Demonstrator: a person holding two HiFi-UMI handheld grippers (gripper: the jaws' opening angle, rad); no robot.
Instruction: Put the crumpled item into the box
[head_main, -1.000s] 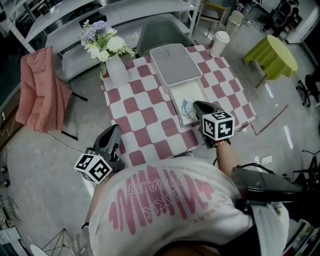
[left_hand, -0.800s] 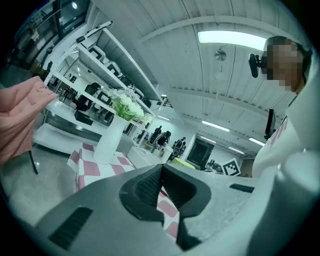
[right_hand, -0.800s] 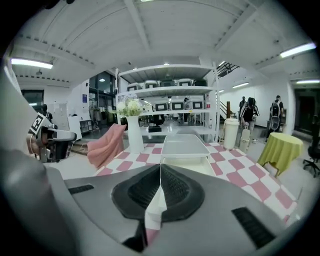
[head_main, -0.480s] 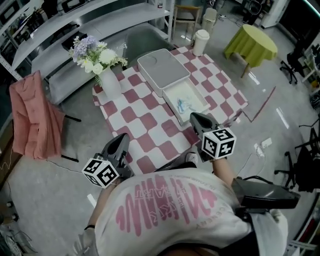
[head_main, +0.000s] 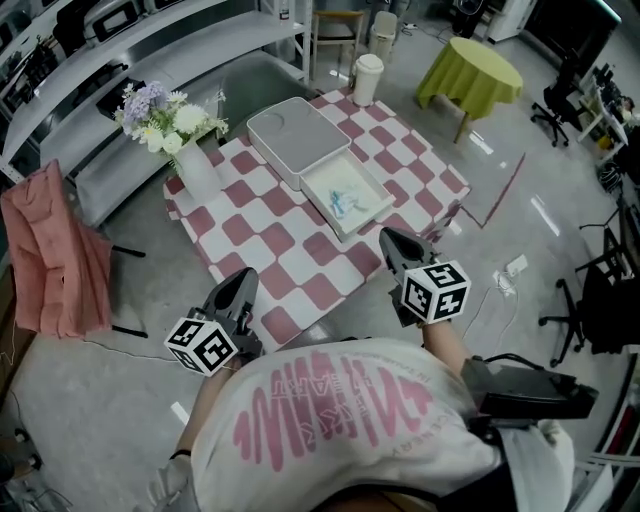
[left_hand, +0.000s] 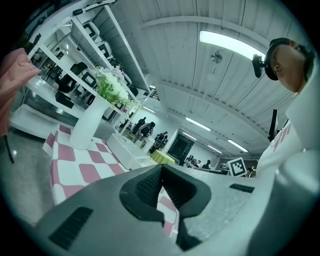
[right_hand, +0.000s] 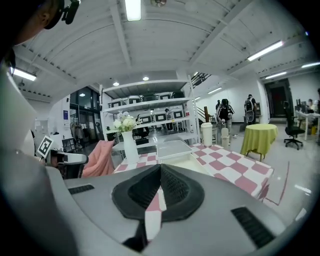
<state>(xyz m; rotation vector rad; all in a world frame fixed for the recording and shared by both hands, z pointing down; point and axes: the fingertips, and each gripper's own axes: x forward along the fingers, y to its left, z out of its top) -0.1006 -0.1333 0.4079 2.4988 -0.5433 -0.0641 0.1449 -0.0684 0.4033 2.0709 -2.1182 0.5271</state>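
On the red-and-white checkered table (head_main: 270, 225) stands an open white box (head_main: 347, 197). A pale blue crumpled item (head_main: 340, 196) lies inside it. The box's grey lid (head_main: 296, 135) rests on the table just behind it. My right gripper (head_main: 397, 249) hangs shut and empty off the table's near right corner, well back from the box. My left gripper (head_main: 238, 293) hovers shut and empty by the table's near left edge. In the right gripper view the jaws (right_hand: 160, 172) meet with nothing between them, and the box (right_hand: 187, 161) lies ahead. The left gripper (left_hand: 161, 176) also shows closed pads.
A white vase of flowers (head_main: 190, 165) stands at the table's far left corner. A white cylindrical bin (head_main: 367, 78) and a round table with a green cloth (head_main: 468, 73) are beyond. A pink garment (head_main: 50, 255) drapes over a chair at left. Shelving runs along the back.
I have stepped back from the table, so it sits farther off. My right gripper, above the box edge a second ago, has drawn away from it. The crumpled item stays in the box.
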